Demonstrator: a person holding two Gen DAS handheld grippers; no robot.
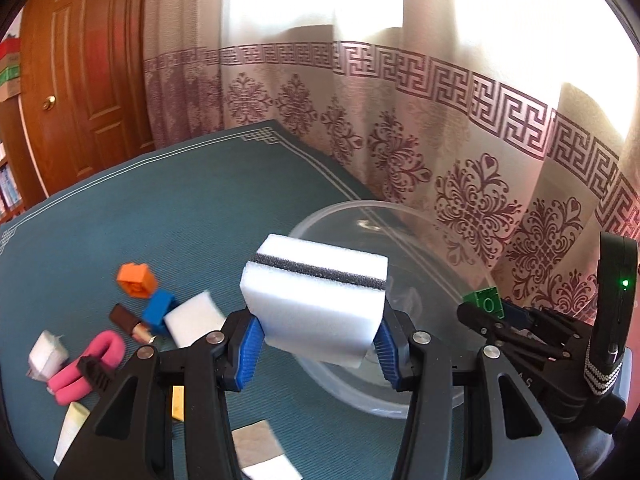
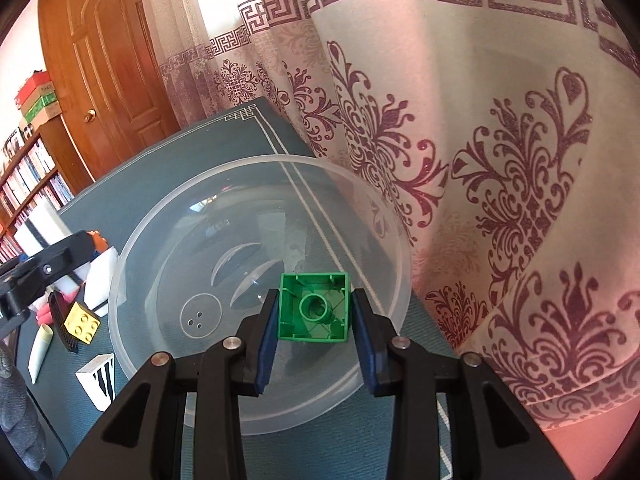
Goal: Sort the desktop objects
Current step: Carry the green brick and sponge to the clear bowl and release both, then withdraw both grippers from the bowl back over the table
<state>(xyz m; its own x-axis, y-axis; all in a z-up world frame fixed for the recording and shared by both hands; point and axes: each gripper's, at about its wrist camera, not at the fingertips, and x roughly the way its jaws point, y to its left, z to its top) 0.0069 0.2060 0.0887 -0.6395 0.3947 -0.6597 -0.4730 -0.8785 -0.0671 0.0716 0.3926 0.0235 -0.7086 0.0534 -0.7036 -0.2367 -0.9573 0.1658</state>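
Sponge (image 1: 316, 296), white with a dark stripe, is riding between the left gripper (image 1: 316, 344)'s blue pads above the clear bowl (image 1: 436, 396)'s near rim, squashing slightly: light, soft, best pinched across its sides. To the right, the right gripper (image 2: 314, 332) is clamping a stiff green block (image 2: 313, 307) over the bowl.

left wrist: faces down-forward | right wrist: same | shared: clear bowl (image 1: 400, 280) (image 2: 260, 300)

I see the bowl (image 1: 400, 396) right of the clutter; my sponge (image 1: 316, 304) and brick (image 2: 314, 308) hang above it.
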